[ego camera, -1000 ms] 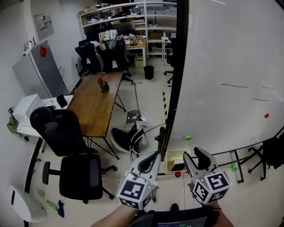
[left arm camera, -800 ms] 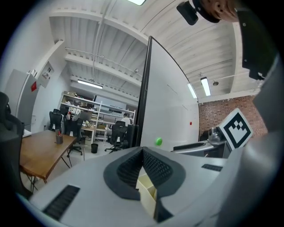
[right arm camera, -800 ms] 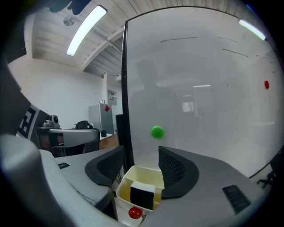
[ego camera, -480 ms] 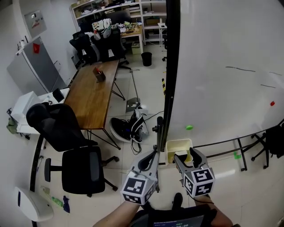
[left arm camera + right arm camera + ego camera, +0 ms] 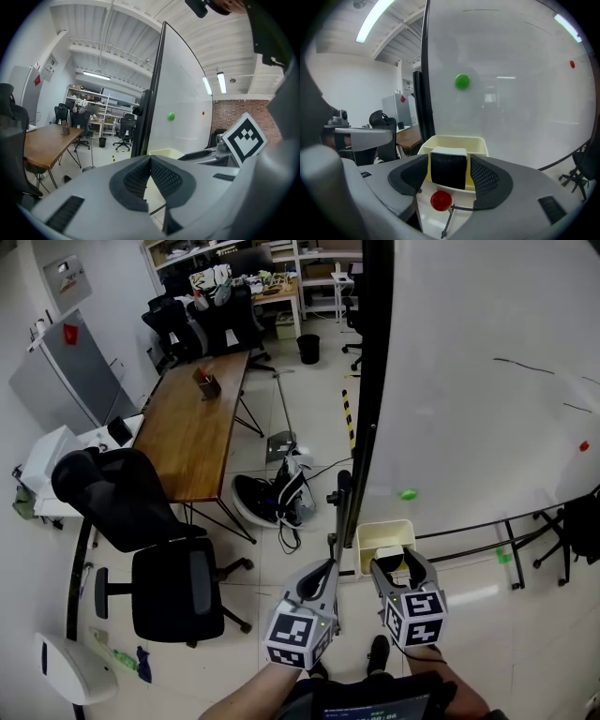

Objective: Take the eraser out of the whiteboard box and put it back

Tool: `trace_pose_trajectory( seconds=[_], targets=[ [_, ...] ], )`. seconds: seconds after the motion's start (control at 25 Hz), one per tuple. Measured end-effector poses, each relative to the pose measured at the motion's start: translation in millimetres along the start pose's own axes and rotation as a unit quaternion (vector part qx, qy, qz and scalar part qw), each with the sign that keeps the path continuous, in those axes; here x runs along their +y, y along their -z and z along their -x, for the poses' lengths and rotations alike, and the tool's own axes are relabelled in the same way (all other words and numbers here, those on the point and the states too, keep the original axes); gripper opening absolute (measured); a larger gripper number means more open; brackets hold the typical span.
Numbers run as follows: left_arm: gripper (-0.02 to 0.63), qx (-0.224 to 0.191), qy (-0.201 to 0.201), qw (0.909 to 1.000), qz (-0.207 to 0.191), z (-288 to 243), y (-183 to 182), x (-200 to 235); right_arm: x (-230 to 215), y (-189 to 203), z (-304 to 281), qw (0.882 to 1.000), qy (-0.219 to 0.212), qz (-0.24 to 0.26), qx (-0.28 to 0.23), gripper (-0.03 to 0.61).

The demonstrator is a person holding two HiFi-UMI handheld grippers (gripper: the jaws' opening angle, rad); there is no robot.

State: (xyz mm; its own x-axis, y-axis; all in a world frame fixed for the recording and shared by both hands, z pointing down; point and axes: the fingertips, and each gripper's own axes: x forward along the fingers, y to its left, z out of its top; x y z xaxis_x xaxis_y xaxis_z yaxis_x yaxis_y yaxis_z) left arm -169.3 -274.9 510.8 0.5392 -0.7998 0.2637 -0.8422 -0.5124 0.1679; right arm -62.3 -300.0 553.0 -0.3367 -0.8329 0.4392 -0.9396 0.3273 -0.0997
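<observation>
Office floor [image 5: 300, 409] fills most of my head view, with a wooden desk [image 5: 202, 432] and a black chair [image 5: 131, 512] off to the left and the whiteboard [image 5: 469, 381] taking the whole right side. At the foot of the whiteboard sits the cream box [image 5: 454, 139], and the eraser [image 5: 448, 169] stands upright inside it, black face toward me, white cap on top.

I have the right gripper [image 5: 400, 565] low at the box, its fingers [image 5: 485, 178] either side of the eraser and opening; as far as I can judge the pads are just clear of its sides, though the gaps are thin. A red ball [image 5: 440, 200] shows just under the eraser, and a green dot [image 5: 462, 81] sticks to the board above.

The left gripper [image 5: 327, 566] hangs just beside the right one, left of the box, its fingers [image 5: 164, 176] clenched together on nothing.
</observation>
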Motion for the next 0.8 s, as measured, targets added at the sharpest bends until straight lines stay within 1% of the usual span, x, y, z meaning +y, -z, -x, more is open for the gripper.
trace_pose_trajectory(
  seconds=[0.28, 0.52, 0.6, 0.72, 0.8],
  targets=[
    [0.029, 0.002, 0.001, 1.0, 0.001, 1.3, 3.8, 1.4, -1.8, 5.4, -5.2, 1.0, 0.006, -0.007, 0.004, 0.285],
    [0.029, -0.002, 0.002, 1.0, 0.003, 2.3, -2.1, 2.0, -1.6, -0.7, -2.8, 1.0, -0.006, -0.021, 0.001, 0.27],
    [0.029, -0.008, -0.004, 0.9999, -0.006, 4.8, -12.1, 0.8, -0.3, -12.2, 6.5, 1.0, -0.013, -0.022, -0.008, 0.268],
    [0.029, -0.025, -0.02, 0.9992, -0.024, 12.0, -37.8, -0.4, 1.0, -42.4, 29.4, 0.999, -0.019, -0.014, -0.034, 0.267],
    [0.029, -0.041, -0.016, 0.9988, -0.021, 17.8, -59.3, -4.8, 1.1, -67.6, 48.3, 0.998, -0.025, -0.015, -0.06, 0.267]
  ],
)
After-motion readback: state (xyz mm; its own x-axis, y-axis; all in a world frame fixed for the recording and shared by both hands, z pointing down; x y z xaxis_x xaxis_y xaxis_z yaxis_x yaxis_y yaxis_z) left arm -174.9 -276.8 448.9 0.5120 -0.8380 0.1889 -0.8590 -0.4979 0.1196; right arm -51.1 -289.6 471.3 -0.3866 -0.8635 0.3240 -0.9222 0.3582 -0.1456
